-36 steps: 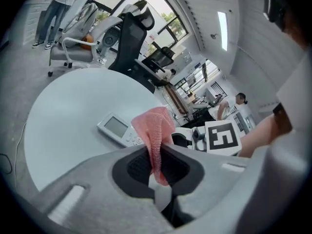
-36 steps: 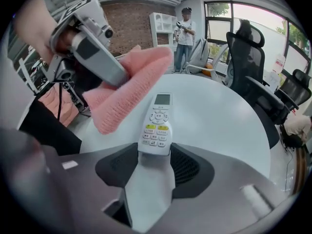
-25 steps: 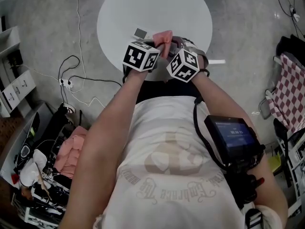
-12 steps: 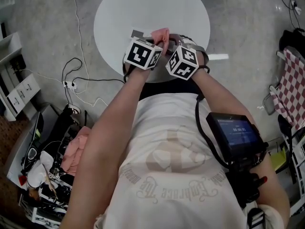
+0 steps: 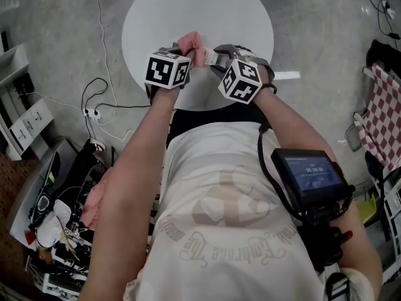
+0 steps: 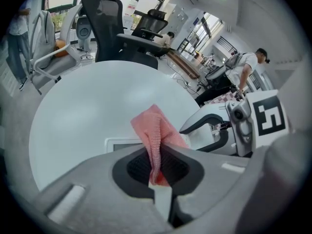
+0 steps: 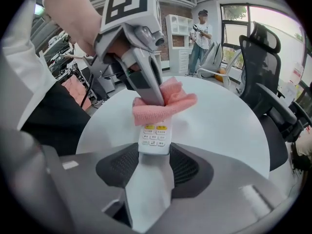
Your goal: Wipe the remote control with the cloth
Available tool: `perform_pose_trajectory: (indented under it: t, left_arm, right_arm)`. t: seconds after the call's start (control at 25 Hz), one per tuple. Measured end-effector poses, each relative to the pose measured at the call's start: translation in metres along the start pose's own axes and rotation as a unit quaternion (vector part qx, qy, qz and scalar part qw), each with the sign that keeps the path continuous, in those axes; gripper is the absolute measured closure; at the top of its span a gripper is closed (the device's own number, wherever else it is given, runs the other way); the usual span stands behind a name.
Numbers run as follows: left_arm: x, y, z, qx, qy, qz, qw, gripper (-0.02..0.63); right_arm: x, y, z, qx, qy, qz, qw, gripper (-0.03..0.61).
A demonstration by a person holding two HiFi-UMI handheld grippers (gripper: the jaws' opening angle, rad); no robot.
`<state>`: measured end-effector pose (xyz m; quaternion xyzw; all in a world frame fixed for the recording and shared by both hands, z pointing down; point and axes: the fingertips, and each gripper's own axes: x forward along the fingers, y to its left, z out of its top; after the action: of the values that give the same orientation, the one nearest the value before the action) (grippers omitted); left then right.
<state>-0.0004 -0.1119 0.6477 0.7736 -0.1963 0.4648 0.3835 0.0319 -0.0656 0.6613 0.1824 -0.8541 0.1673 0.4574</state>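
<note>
White remote control (image 7: pixel 154 146): clamped by right gripper (image 7: pixel 154 156) above table (image 7: pixel 224 126).
Pink cloth (image 7: pixel 165 103): pinched in left gripper (image 6: pixel 157 165), lying over remote's far end.
Wiping: steady remote; draw cloth along keypad (image 7: pixel 156 131).

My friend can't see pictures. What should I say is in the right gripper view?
The right gripper holds a white remote control between its jaws, buttons facing up. The left gripper holds a pink cloth over the remote's far end, above a round white table. A black office chair stands at the right.
</note>
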Motion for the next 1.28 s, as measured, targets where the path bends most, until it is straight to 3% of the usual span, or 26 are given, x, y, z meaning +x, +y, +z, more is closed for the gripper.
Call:
perform_pose_trajectory:
  t: [0.36, 0.6, 0.92, 1.08, 1.28]
  left_arm:
    - [-0.022, 0.057, -0.004, -0.021, -0.005, 0.058, 0.9981, 0.595]
    - [-0.029, 0.075, -0.003, 0.026, 0.015, 0.087, 0.9958, 0.595]
    - [-0.012, 0.020, -0.006, 0.025, 0.004, -0.021, 0.9995, 0.595]
    - [-0.010, 0.006, 0.001, -0.001, -0.012, -0.040, 0.9991, 0.597]
    - [0.000, -0.028, 0.015, 0.014, -0.009, -0.077, 0.9969, 0.597]
  right_arm:
    - [-0.001, 0.001, 0.003, -0.005, -0.003, 0.005, 1.000, 0.370]
    - [0.000, 0.000, 0.003, -0.008, -0.003, 0.007, 1.000, 0.370]
    - [0.000, 0.000, 0.006, -0.007, -0.007, 0.008, 1.000, 0.370]
    - [0.000, -0.002, 0.006, 0.001, -0.011, 0.005, 1.000, 0.370]
    - [-0.001, -0.005, 0.007, 0.010, -0.013, 0.000, 1.000, 0.370]
